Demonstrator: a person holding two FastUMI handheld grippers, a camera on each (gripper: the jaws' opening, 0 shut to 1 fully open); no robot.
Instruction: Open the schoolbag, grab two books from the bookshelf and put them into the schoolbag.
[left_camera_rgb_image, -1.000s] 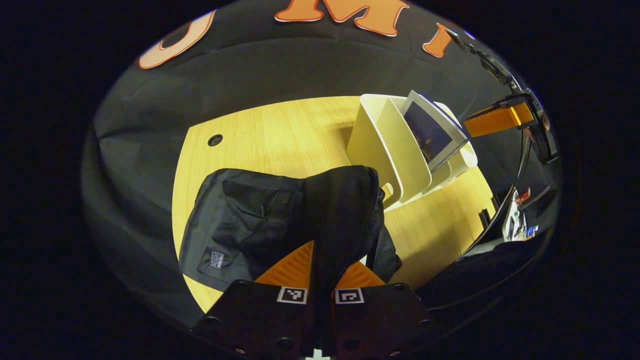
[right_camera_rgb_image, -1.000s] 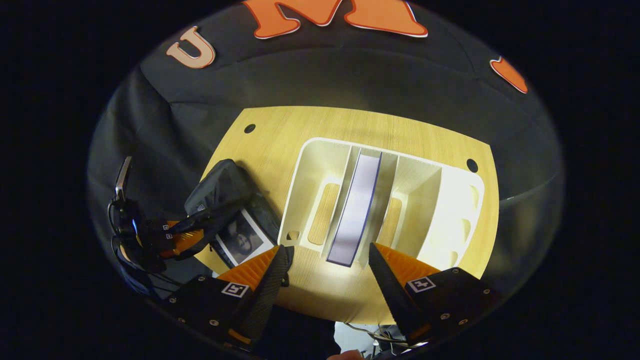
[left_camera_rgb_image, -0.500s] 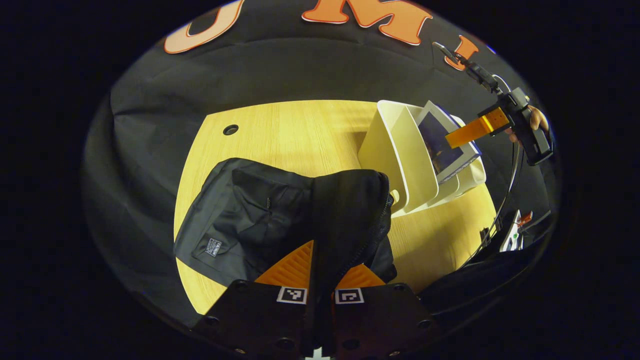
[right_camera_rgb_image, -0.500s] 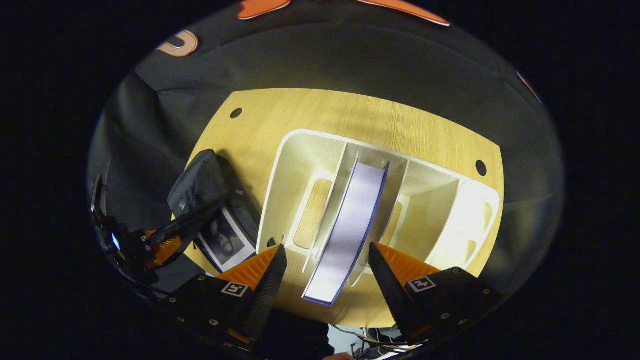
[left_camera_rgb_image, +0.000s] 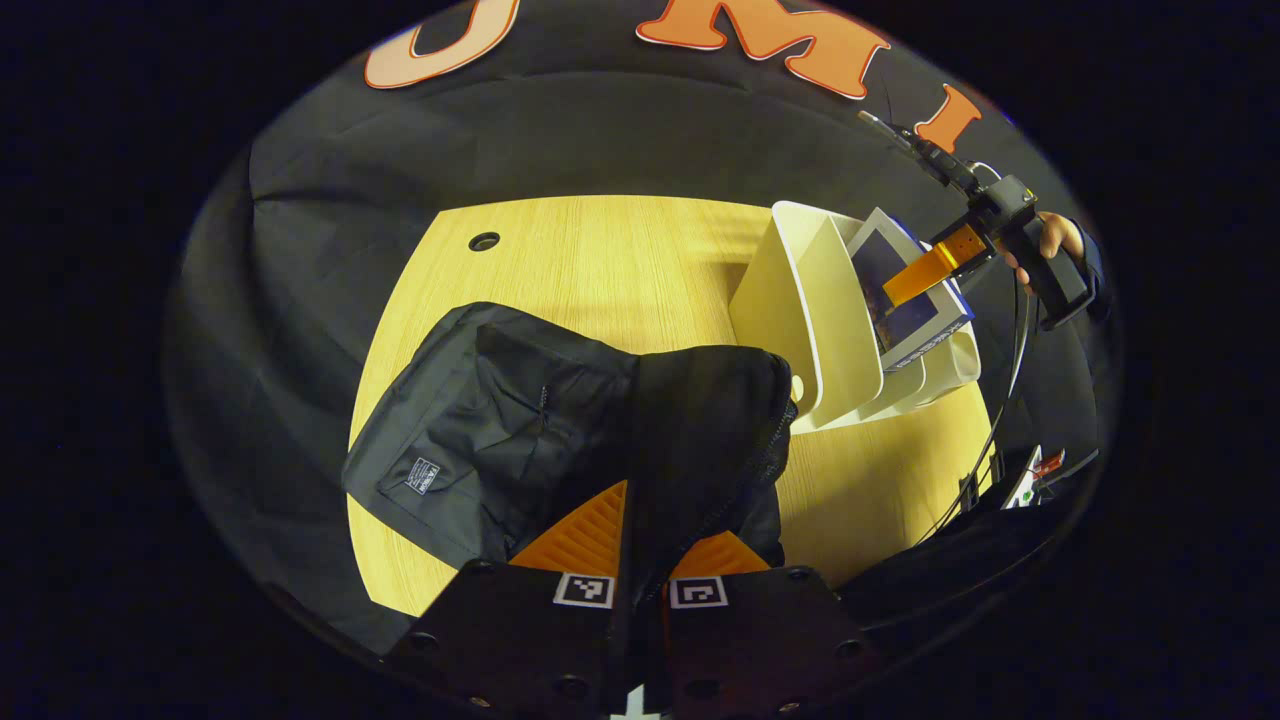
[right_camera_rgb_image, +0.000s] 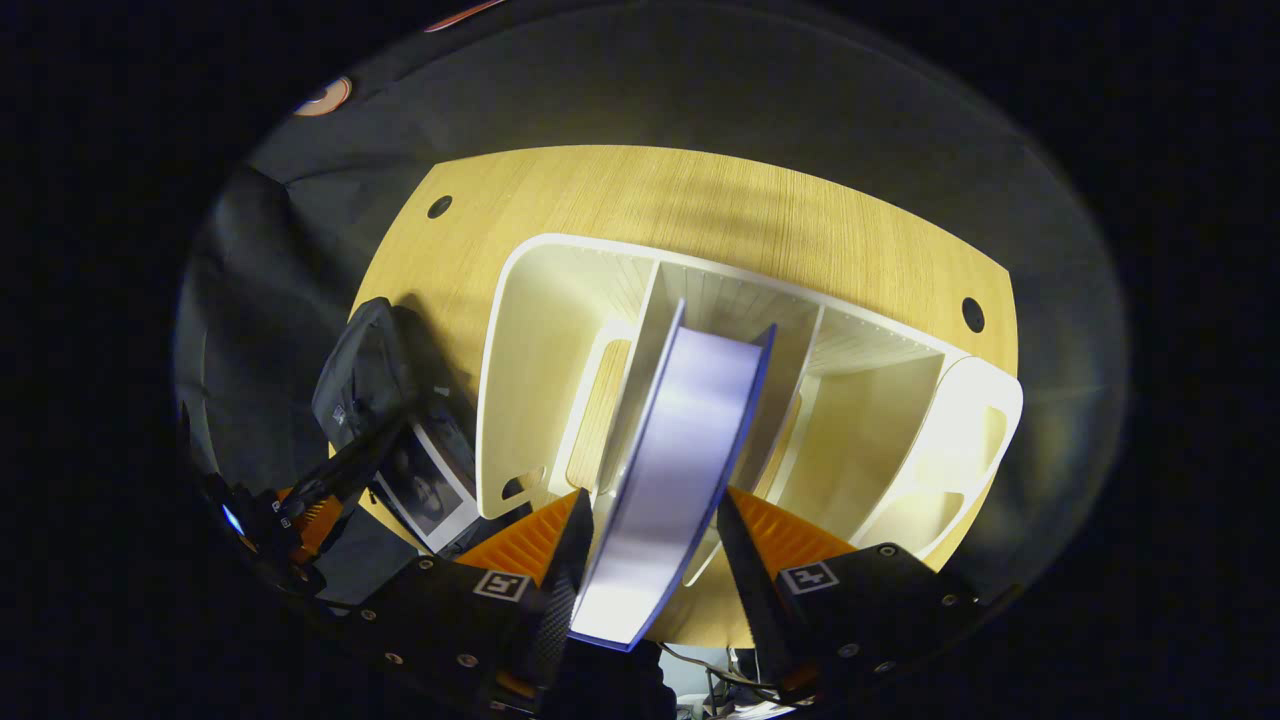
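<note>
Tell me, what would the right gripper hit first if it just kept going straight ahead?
Probably nothing new: the book already stands between the right gripper fingers. Beyond it comes the white bookshelf.

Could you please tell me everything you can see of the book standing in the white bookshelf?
The book stands on edge in a middle slot of the white bookshelf, leaning on a divider. Its pale page block faces the right gripper view, edged by a dark blue cover; the left gripper view shows a dark picture bordered in white on its cover. The right gripper straddles its near end, fingers close alongside; whether they touch it is unclear.
</note>
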